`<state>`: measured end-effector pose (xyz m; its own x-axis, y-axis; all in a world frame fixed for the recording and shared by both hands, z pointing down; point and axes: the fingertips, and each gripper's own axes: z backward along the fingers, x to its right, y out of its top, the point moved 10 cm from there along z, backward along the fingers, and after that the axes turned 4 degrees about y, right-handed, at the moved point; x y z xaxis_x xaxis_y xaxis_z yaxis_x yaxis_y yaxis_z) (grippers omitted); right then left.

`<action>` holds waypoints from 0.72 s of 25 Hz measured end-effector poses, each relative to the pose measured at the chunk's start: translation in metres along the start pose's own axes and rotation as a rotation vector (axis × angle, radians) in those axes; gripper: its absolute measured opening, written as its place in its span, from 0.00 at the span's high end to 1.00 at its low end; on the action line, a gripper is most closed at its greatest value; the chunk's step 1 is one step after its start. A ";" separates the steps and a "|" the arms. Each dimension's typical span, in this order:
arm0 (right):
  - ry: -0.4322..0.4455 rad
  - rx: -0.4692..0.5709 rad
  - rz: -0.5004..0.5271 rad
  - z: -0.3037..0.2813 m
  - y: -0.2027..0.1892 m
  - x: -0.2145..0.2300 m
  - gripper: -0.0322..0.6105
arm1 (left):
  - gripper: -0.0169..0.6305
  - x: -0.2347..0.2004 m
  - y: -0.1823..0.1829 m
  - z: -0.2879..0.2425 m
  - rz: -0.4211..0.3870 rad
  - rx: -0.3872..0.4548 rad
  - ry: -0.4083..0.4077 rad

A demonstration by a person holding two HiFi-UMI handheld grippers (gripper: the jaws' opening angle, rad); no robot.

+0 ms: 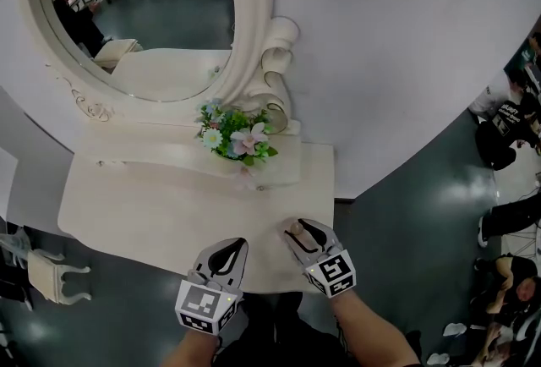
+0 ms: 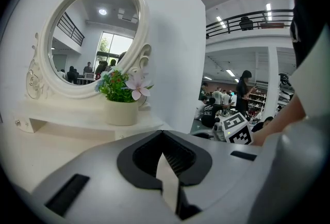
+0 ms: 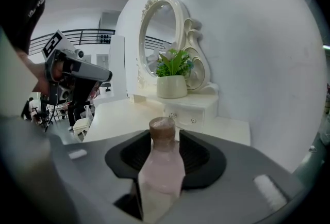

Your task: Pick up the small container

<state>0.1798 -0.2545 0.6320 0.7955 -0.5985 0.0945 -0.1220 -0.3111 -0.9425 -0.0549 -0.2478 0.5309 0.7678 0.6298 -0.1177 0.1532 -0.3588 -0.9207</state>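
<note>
The small container [image 3: 161, 166] is a pale pink bottle with a brown cap. It stands upright between the jaws of my right gripper [image 1: 302, 231], whose pads press on its sides. In the head view its cap [image 1: 295, 229] shows over the front right part of the white dressing table [image 1: 152, 217]; whether its base rests on the table is hidden. My left gripper [image 1: 240, 244] hovers at the table's front edge, a hand's width left of the right one. Its fingertips meet and nothing is between them.
An oval mirror [image 1: 144, 10] in a white frame rises at the back of the table. A pot of flowers [image 1: 238, 139] stands on the raised shelf, above a small drawer [image 3: 188, 114]. A white chair [image 1: 52, 275] lies on the floor at left. People sit at right.
</note>
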 end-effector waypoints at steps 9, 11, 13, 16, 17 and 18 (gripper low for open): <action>-0.012 0.021 0.025 -0.010 0.000 -0.003 0.67 | 0.96 -0.005 -0.004 0.005 0.014 -0.010 0.012; -0.009 0.017 0.020 -0.013 0.001 -0.003 0.65 | 0.96 -0.006 -0.005 0.008 0.016 -0.011 0.015; -0.006 0.019 0.020 -0.015 0.002 -0.003 0.63 | 0.96 -0.007 -0.006 0.011 0.016 -0.014 0.021; -0.008 0.026 0.022 -0.018 0.003 -0.003 0.65 | 0.96 -0.009 -0.007 0.017 0.023 -0.014 0.030; -0.008 0.028 0.024 -0.019 0.004 -0.002 0.66 | 0.96 -0.010 -0.007 0.018 0.027 -0.015 0.033; -0.008 0.029 0.027 -0.019 0.004 -0.002 0.66 | 0.96 -0.011 -0.008 0.019 0.030 -0.016 0.036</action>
<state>0.1662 -0.2688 0.6342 0.7967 -0.6007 0.0667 -0.1265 -0.2736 -0.9535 -0.0766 -0.2386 0.5328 0.7940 0.5936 -0.1312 0.1396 -0.3881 -0.9110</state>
